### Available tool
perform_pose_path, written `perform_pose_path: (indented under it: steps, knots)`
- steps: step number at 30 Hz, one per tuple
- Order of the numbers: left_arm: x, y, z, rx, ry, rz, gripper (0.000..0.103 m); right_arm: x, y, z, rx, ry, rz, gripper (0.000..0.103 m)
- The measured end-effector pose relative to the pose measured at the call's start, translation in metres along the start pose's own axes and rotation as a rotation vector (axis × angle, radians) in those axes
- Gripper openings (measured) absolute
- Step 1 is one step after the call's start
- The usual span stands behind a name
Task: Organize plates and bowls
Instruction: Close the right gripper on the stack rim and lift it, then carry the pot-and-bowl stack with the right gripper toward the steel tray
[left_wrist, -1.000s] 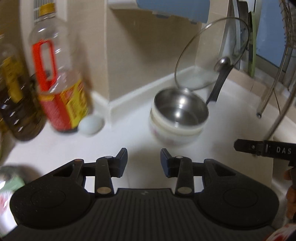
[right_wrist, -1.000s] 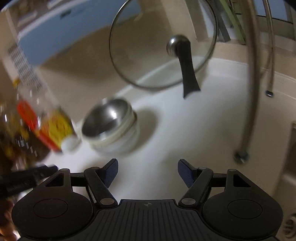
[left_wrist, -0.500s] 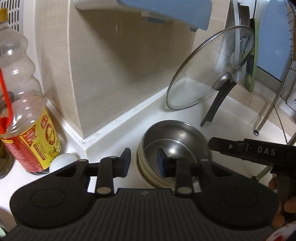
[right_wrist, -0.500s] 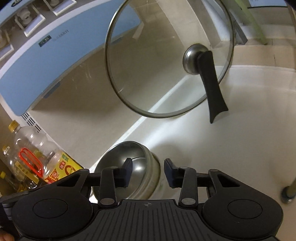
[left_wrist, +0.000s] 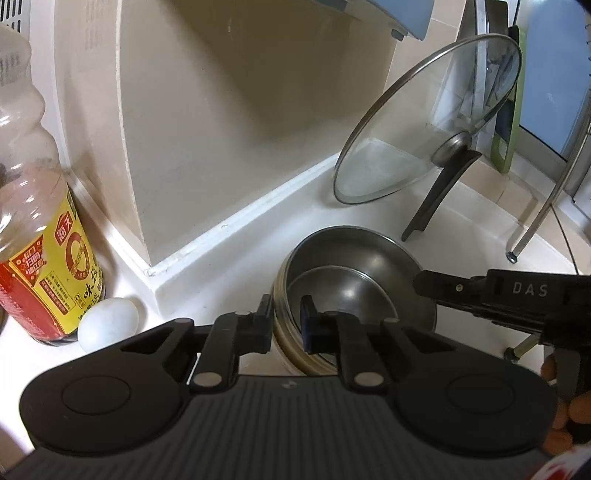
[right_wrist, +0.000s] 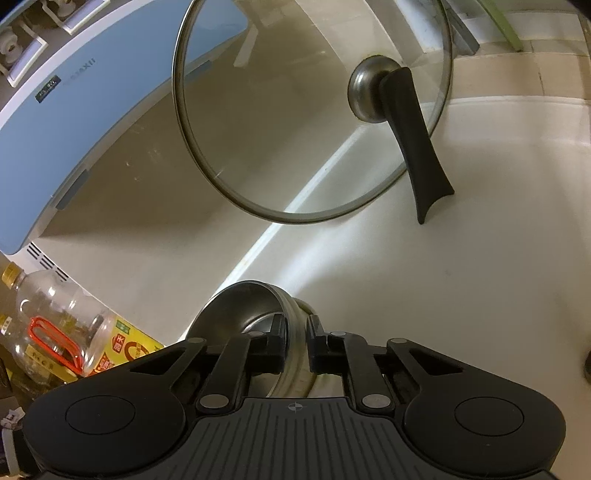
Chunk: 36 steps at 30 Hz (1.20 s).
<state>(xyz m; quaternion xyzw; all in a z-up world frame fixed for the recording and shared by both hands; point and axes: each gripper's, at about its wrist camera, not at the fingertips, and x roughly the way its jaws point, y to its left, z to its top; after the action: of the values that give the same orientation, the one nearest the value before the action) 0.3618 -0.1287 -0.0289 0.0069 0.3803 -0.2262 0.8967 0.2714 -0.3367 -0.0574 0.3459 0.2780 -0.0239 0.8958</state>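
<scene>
**Both grippers pinched onto the bowl stack, opposite rims**

Left wrist view has the clearest look: the bowl stack (left_wrist: 354, 291) sits on the white countertop (left_wrist: 236, 266), close to the raised white ledge at the foot of the beige wall. It's a steel bowl nested in at least 1 pale bowl, I can't count how many are under it. The left gripper (left_wrist: 286, 325) has just been closing and now has the near rim of the stack between its 2 fingers, 1 finger outside the wall and 1 inside the steel bowl, pads pressing on the rim from the look of it.

The right gripper (left_wrist: 424, 286) comes in from the right side of that same view, its black tip touching the far right rim. In the right wrist view the right gripper (right_wrist: 296, 341) has also just been closing and is clamped on the rim of the bowl stack (right_wrist: 243, 306), left finger inside the bowl, right finger outside.

Other stuff around:
- glass lid (left_wrist: 424, 122) propped upright on its black handle, behind the stack and apart from it
- oil bottle (left_wrist: 40, 236) with a yellow and red label off to the left
- white egg (left_wrist: 108, 324) sitting just beside the bottle's base
- a bit of the person's hand (left_wrist: 561, 417) at the right edge, holding the right gripper
</scene>
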Motion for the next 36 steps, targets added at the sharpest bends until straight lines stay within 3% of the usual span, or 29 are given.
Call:
perform_pose_path:
  steps: [11, 15, 26, 30, 36]
  knots:
    - [0.007, 0.001, 0.002, -0.017, 0.027, 0.006, 0.017, 0.002, 0.010, 0.001, -0.062, 0.017, -0.037, 0.014]
    - [0.013, 0.000, 0.003, -0.023, 0.053, 0.023, 0.023, 0.008, 0.017, -0.001, -0.120, 0.031, -0.099, 0.037]
    - [0.029, -0.002, 0.001, -0.041, 0.100, 0.019, 0.025, 0.028, 0.012, -0.007, -0.092, 0.071, -0.128, 0.037]
    - [0.030, -0.002, 0.000, -0.033, 0.098, 0.012, 0.025, 0.031, 0.016, -0.007, -0.101, 0.086, -0.145, 0.029]
    - [0.027, 0.000, -0.003, -0.017, 0.096, 0.011, 0.025, 0.036, 0.027, -0.007, -0.141, 0.106, -0.206, 0.025]
